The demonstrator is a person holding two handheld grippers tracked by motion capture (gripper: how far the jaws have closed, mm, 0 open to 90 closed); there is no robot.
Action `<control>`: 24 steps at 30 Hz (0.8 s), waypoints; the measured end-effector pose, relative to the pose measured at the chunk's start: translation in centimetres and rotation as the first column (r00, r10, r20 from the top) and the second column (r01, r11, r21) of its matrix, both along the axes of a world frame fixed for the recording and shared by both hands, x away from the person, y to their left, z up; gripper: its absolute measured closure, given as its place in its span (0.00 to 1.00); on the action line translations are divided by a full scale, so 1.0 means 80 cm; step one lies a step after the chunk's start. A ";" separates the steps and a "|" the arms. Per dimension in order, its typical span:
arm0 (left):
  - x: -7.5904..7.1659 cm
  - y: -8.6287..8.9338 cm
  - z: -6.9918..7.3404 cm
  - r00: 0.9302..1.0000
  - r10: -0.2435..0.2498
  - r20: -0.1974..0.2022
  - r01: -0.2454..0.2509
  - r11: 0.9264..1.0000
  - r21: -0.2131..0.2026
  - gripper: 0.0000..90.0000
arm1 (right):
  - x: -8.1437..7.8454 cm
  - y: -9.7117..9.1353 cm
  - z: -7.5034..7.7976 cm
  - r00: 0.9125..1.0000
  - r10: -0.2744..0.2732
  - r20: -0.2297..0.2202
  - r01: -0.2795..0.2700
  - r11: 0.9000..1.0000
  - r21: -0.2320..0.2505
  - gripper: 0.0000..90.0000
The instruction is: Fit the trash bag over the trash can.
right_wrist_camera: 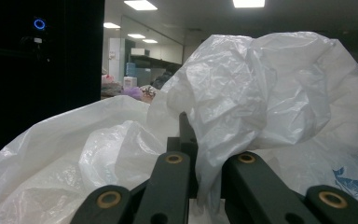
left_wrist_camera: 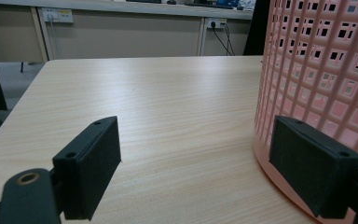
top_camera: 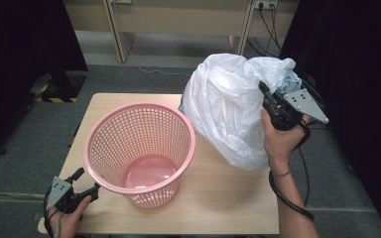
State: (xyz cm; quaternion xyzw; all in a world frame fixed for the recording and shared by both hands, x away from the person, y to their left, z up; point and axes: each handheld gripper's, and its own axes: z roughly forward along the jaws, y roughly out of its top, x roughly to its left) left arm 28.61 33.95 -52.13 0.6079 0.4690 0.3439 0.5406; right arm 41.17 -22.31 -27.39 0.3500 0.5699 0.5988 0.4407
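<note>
Here my right claw point(top_camera: 267, 94) was clamped on a fold of the white plastic bag point(top_camera: 228, 106), the film pinched between its two jaws and bunched up above them in the right claw's view. The bag hung billowing to that claw's left, its lower bulk resting on the far right part of the desk point(top_camera: 218, 198), with a bit of blue print point(right_wrist_camera: 349, 184) on the film just right of the jaws. My left claw point(top_camera: 87, 181) stood apart, holding nothing, low over the desk's near left corner. Its right pad point(left_wrist_camera: 314, 172) lay just beside the foot of the pink mesh basket point(top_camera: 141, 151), and I could not tell whether it touched; its left pad point(left_wrist_camera: 93, 163) had bare wood ahead. The basket stood upright between my two claws, just beside the bag, blocking the straight way across.
</note>
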 end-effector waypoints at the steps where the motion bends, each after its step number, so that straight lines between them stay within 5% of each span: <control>1: 0.000 0.000 0.000 1.000 0.000 0.000 0.000 1.000 0.000 0.18 | 0.000 0.000 0.001 1.000 0.001 0.004 -0.001 1.000 -0.001 0.99; 24: 0.001 -0.001 0.000 1.000 -0.002 -0.002 0.002 1.000 -0.002 0.18 | -0.008 0.002 0.026 0.999 0.004 0.048 -0.005 1.000 0.017 0.99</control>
